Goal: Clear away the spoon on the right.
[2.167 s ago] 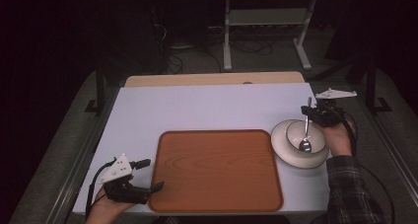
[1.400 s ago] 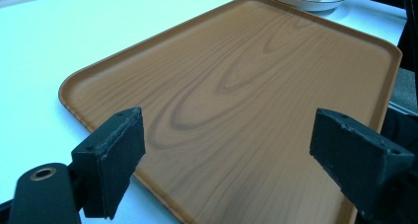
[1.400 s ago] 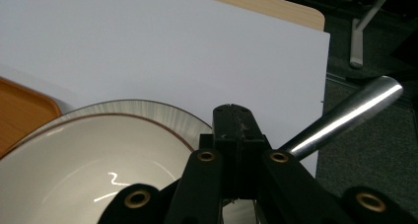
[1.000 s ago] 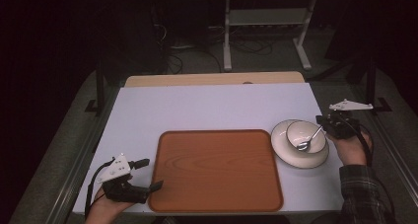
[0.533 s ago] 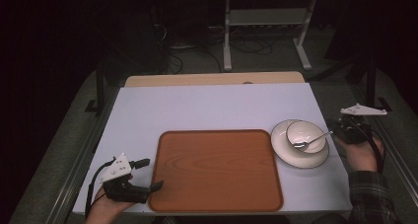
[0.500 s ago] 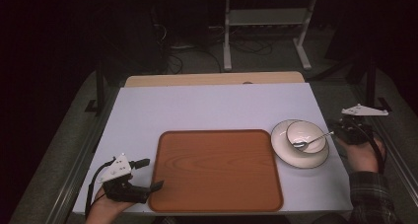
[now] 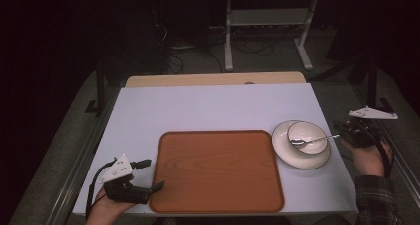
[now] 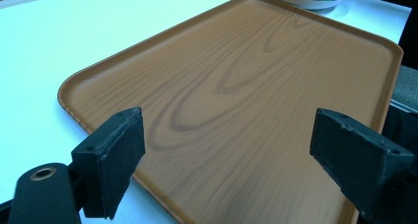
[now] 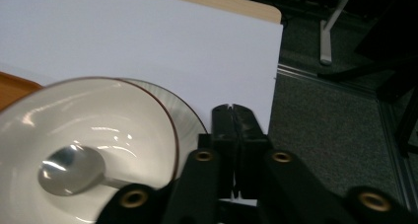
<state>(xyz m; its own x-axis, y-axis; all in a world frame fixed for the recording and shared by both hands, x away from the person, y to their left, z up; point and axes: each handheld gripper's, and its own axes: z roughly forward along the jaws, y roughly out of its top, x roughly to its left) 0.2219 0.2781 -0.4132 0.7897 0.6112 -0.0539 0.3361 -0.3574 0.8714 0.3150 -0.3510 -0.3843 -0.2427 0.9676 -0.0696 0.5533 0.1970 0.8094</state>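
Jaws of the left gripper (image 7: 147,174) are standing wide apart and grasping nothing, at the near left corner of the desk (image 7: 208,106). In the left gripper view the two black pads are framing the near left corner of the wooden tray (image 8: 256,100), with the lower one hanging over the tray's rim. The tray is lying flat along the near edge of the desk, about midway across, and its surface is bare.

Just beyond the tray's far right corner, close to the right edge of the desk, a white plate (image 7: 282,148) is sitting with a white bowl (image 7: 317,136) on it; the plate's rim is almost meeting the tray. A metal spoon (image 7: 309,140) is lying in the bowl, with its scoop down inside and its handle leaning over the right rim.

The right gripper (image 7: 341,134) is hovering off the right edge of the desk, level with the bowl. In the right gripper view its jaws are pressed together, with nothing visible between the tips, and the spoon's handle is running under them toward the camera. Whether the handle is touching the gripper I cannot tell.
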